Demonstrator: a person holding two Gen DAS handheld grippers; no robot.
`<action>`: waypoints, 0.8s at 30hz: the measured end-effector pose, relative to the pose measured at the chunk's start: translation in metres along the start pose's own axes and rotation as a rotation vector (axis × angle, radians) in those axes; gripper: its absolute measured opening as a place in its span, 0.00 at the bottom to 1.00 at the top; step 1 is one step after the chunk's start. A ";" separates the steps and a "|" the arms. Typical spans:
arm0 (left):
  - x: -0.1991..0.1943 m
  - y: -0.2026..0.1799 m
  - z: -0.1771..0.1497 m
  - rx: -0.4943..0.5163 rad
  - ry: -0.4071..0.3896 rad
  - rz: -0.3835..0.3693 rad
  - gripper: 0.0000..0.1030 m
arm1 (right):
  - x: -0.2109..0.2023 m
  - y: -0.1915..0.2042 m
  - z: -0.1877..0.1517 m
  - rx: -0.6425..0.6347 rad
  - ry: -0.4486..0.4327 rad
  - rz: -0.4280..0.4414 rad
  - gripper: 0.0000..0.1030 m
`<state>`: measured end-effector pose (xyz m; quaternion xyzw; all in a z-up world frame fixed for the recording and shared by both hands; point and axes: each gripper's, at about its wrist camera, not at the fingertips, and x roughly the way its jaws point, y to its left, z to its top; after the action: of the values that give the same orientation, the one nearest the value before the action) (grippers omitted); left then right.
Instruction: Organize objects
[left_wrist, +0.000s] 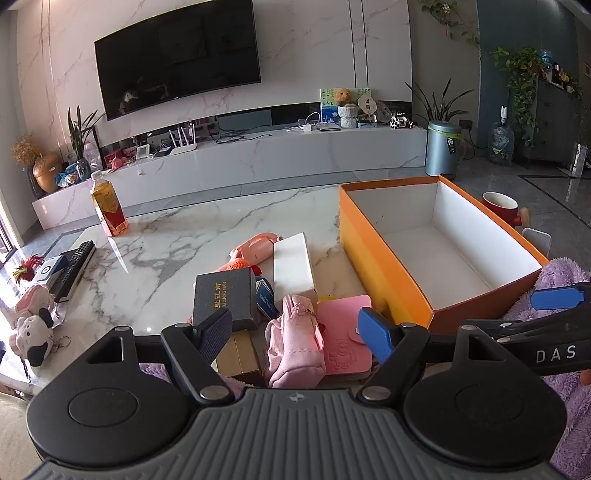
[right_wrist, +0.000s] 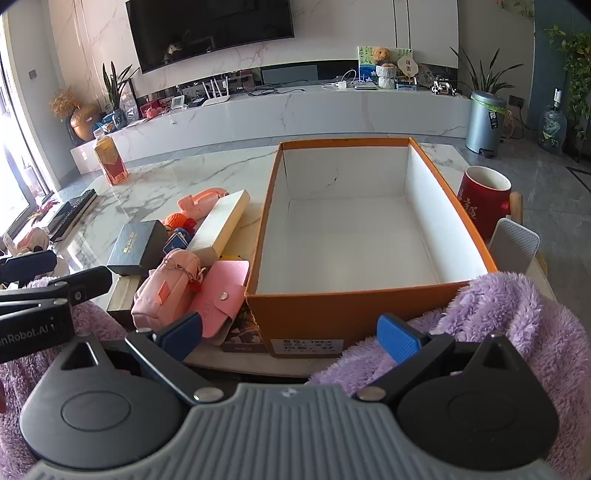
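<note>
An empty orange box (right_wrist: 332, 312) with white inner walls stands on the marble table (left_wrist: 177, 240). Left of it lies a heap: a dark box with gold letters (left_wrist: 225, 297), a long white box (left_wrist: 293, 258), a pink pouch (left_wrist: 295, 347), a pink snap wallet (left_wrist: 345, 332) and a pink toy (left_wrist: 255, 245). My left gripper (left_wrist: 297, 332) hovers open above the pouch and wallet, touching nothing. My right gripper (right_wrist: 290, 336) is open in front of the orange box's near wall, holding nothing.
A red mug (right_wrist: 484, 199) stands right of the box, near the table edge. A drink bottle (left_wrist: 107, 206) is at the far left, with a remote (left_wrist: 74, 266) and plush toys (left_wrist: 35, 332) along the left edge. Purple fluffy sleeves (right_wrist: 498, 306) flank the grippers.
</note>
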<state>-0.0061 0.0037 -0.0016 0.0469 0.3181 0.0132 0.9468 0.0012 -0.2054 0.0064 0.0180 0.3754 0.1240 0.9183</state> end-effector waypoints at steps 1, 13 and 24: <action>0.000 0.000 0.000 -0.001 0.001 0.000 0.86 | 0.000 0.000 0.000 0.000 0.000 0.001 0.98; 0.000 0.002 -0.002 -0.014 0.027 0.007 0.86 | 0.001 0.001 -0.001 -0.006 0.009 0.014 0.98; 0.000 0.004 -0.003 -0.025 0.033 0.011 0.86 | 0.002 0.002 -0.001 -0.013 0.016 0.018 0.98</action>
<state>-0.0078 0.0078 -0.0032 0.0366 0.3332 0.0230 0.9419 0.0015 -0.2025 0.0050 0.0144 0.3816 0.1348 0.9143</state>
